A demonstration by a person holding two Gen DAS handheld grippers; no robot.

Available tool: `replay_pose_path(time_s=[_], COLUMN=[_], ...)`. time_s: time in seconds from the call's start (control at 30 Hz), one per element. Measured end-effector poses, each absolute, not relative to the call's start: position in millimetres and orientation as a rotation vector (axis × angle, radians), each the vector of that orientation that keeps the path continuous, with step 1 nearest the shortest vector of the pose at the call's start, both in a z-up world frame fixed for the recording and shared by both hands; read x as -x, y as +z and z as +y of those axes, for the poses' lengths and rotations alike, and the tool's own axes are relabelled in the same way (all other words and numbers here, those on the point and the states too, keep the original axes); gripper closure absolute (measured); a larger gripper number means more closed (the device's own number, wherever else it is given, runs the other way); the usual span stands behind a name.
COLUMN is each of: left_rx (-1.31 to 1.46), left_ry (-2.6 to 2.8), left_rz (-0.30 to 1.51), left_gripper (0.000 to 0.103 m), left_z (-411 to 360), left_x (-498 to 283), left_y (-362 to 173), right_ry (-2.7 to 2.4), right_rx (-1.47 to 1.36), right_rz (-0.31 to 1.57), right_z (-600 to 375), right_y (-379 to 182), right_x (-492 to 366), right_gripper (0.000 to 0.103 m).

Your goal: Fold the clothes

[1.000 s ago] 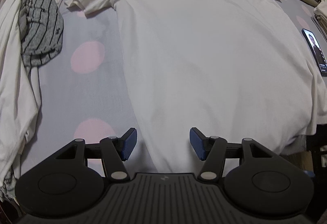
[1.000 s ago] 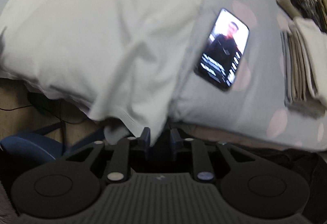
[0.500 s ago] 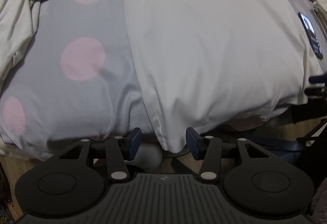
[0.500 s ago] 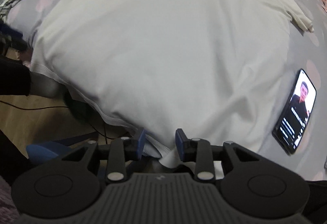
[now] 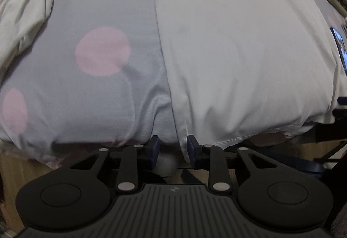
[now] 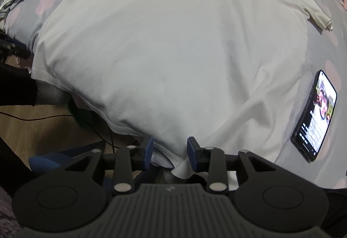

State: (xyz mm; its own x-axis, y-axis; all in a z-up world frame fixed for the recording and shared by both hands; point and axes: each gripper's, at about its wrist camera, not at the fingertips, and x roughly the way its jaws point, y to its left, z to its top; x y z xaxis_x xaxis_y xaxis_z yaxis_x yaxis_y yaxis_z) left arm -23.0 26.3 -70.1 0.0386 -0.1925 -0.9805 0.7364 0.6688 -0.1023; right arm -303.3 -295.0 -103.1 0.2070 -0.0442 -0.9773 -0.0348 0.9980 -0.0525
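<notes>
The white T-shirt (image 6: 173,47) is lying flat on the bed (image 5: 104,94), light and floppy, best pinched at its hem corners, where the left gripper (image 5: 172,149) is closing and the right gripper (image 6: 169,152) is opening, neither pinching yet.

- I'm seeing dim, flat indoor lighting in both wrist views.
- The fisheye is bulging the white T-shirt (image 5: 238,47) and bending the edges.
- The phone (image 6: 315,115) screen is glowing brightly.
- Corners are blurring softly.
</notes>
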Motion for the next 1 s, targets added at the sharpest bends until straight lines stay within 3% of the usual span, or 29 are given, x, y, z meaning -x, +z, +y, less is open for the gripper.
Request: replay_pose_path(time_s=[0.37, 0.53, 0.83, 1.0], left_rx=[-0.582, -0.584, -0.304, -0.429], left_ry=[-0.810, -0.798, -0.828, -0.703], left_rz=[1.380, 1.382, 1.416, 1.459], left_gripper=[0.078, 0.100, 0.101, 0.101], left_z=[6.8, 9.2, 58.0, 61.4], left_x=[34.3, 30.0, 22.9, 15.2], left_y=[-93.8, -97.3, -23.3, -52.1], right_ry=[-0.010, -0.015, -0.041, -0.063], right_rx=[0.077, 0.075, 0.062, 0.068], right_rz=[1.371, 1.365, 1.380, 1.405], right_z=[-292.0, -290.7, -294.0, -292.5], right_y=[-105.8, -106.0, -107.7, -111.7], right_x=[301.2, 302.5, 303.9, 302.1], right_gripper=[0.064, 0.064, 0.061, 0.061])
